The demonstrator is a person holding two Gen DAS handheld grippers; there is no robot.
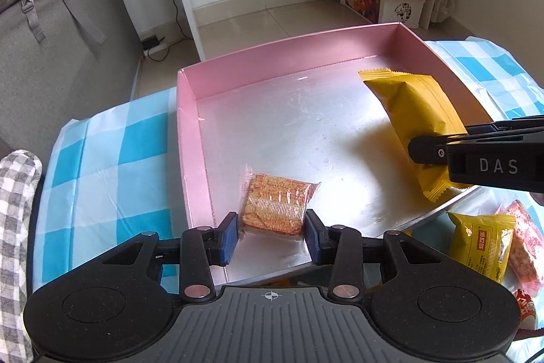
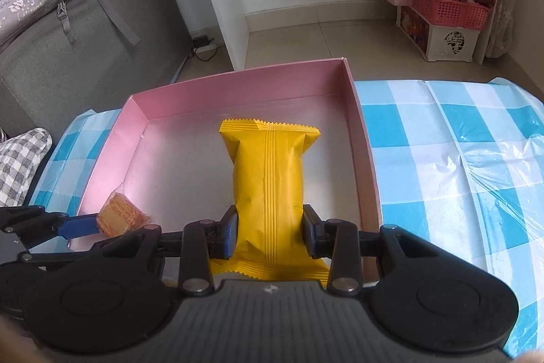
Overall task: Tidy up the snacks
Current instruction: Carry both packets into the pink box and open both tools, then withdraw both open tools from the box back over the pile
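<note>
A pink box (image 1: 190, 111) with a silver floor stands on the blue checked tablecloth; it also shows in the right wrist view (image 2: 238, 84). My left gripper (image 1: 271, 235) is shut on a small orange cracker pack (image 1: 275, 206) over the box's near left part; the pack shows in the right wrist view (image 2: 119, 218). My right gripper (image 2: 268, 232) is shut on a long yellow snack bag (image 2: 268, 179), held over the box's right part. In the left wrist view the bag (image 1: 414, 108) and the right gripper (image 1: 428, 152) come in from the right.
Outside the box at the right lie a yellow packet (image 1: 479, 244) and a red-white packet (image 1: 523, 244). A grey sofa (image 2: 85, 56) stands left, a white shelf (image 2: 238, 5) and pink basket (image 2: 448, 5) behind. The tablecloth (image 2: 459, 176) stretches right.
</note>
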